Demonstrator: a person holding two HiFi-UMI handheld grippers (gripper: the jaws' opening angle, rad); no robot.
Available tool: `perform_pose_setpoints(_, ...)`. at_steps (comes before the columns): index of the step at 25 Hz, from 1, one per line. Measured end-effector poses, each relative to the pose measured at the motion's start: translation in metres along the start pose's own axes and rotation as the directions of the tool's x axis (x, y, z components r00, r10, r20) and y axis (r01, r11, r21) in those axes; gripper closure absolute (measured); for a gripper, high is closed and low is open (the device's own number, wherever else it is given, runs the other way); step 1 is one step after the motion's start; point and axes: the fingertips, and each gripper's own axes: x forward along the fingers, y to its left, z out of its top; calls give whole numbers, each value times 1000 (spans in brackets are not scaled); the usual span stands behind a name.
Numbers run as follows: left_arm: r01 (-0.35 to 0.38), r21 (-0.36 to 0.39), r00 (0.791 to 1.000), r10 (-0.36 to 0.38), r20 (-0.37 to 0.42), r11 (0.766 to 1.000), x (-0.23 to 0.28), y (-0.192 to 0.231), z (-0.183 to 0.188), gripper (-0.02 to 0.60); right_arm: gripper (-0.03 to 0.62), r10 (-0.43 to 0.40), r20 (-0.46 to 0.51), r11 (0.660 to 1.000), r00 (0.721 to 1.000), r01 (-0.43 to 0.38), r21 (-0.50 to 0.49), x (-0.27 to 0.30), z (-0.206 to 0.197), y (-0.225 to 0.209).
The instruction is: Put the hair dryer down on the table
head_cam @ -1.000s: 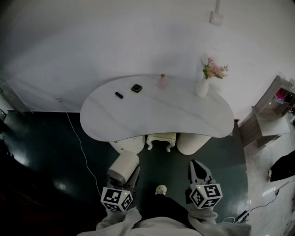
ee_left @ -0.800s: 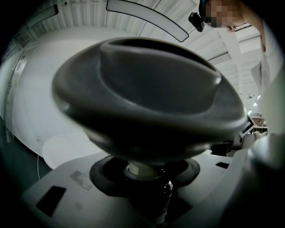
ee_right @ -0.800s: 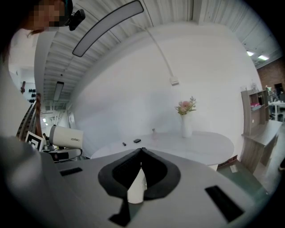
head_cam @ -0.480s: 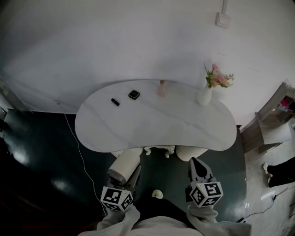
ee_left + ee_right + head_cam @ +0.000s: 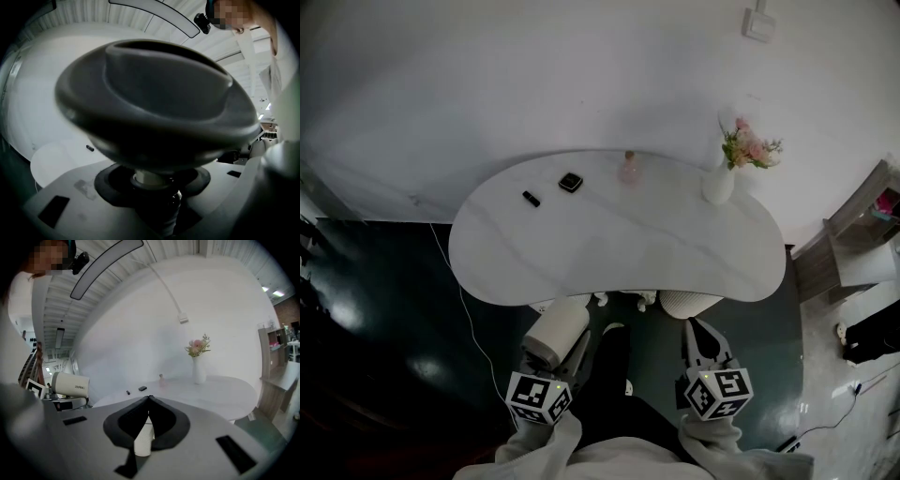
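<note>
White wall (image 5: 534,84) is backing a pale kidney-shaped table (image 5: 609,253), which is standing on a dark floor (image 5: 384,309). Seen from the person's position, the table is lying at 12 o'clock. On its top, a white vase (image 5: 719,185) of pink flowers (image 5: 750,148) is standing at 2 o'clock, a small pink bottle (image 5: 629,169) at 12 o'clock, and a dark square item (image 5: 571,182) and a small black piece (image 5: 531,198) at 10 o'clock.

The left gripper (image 5: 555,361) is clamping the hair dryer (image 5: 555,328) by its handle. The white barrel is hanging over the floor just short of the table's near edge, not touching the top. In the left gripper view its dark rear end (image 5: 154,108) is filling most of the frame.

The right gripper (image 5: 701,337) is hovering at 5 o'clock of the table, jaws pressed together with nothing between them.
</note>
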Motion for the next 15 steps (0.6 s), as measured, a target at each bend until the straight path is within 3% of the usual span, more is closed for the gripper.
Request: perform_pose_setpoints(15,38,-6,999,-38,-26,999,75,14,7,359,544,-29,6,999,1000,29,14,44,23,-37)
